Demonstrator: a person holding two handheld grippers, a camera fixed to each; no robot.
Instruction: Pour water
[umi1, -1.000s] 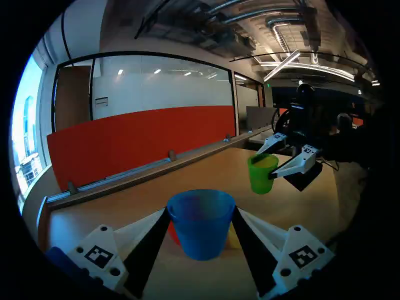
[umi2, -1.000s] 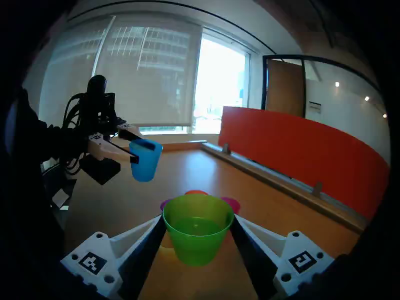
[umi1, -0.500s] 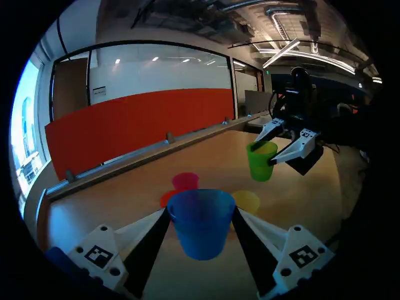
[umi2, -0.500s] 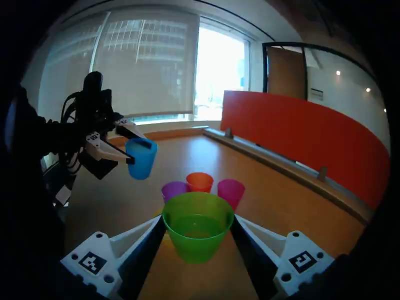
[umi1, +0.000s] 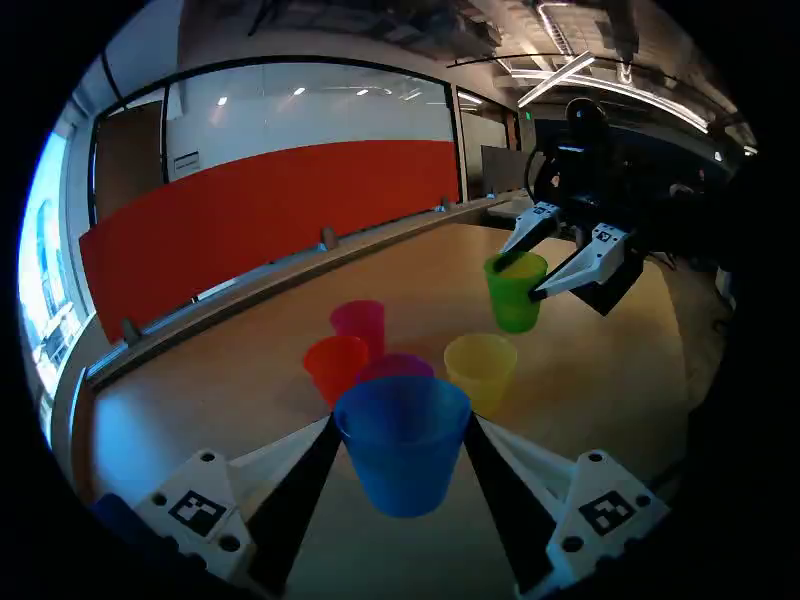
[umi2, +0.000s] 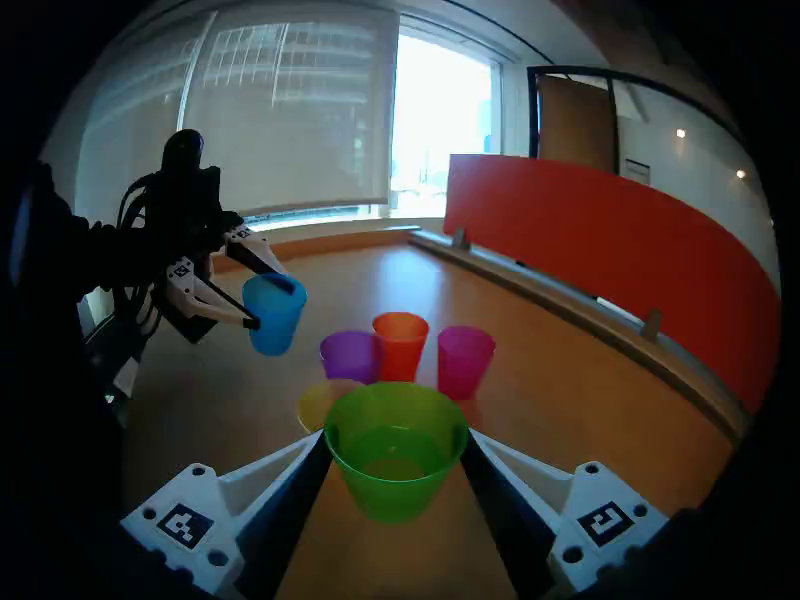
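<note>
My left gripper (umi1: 402, 450) is shut on a blue cup (umi1: 402, 455), held upright above the wooden table (umi1: 600, 380). The same blue cup (umi2: 272, 313) shows farther off in the right gripper view, at the left. My right gripper (umi2: 396, 465) is shut on a green cup (umi2: 395, 462) with a little liquid at its bottom. In the left gripper view the green cup (umi1: 514, 290) hangs at the upper right. Between both stand an orange cup (umi1: 334, 367), a pink cup (umi1: 360, 325), a purple cup (umi1: 395, 367) and a yellow cup (umi1: 480, 368).
A red partition (umi1: 260, 215) with a wooden ledge runs along the table's far side. Bright windows with blinds (umi2: 300, 110) stand behind the left gripper. A dark-sleeved arm (umi2: 60, 270) holds that gripper.
Both views have tilted downward and the four cups standing on the table have come into sight. Both held cups stay gripped and upright.
</note>
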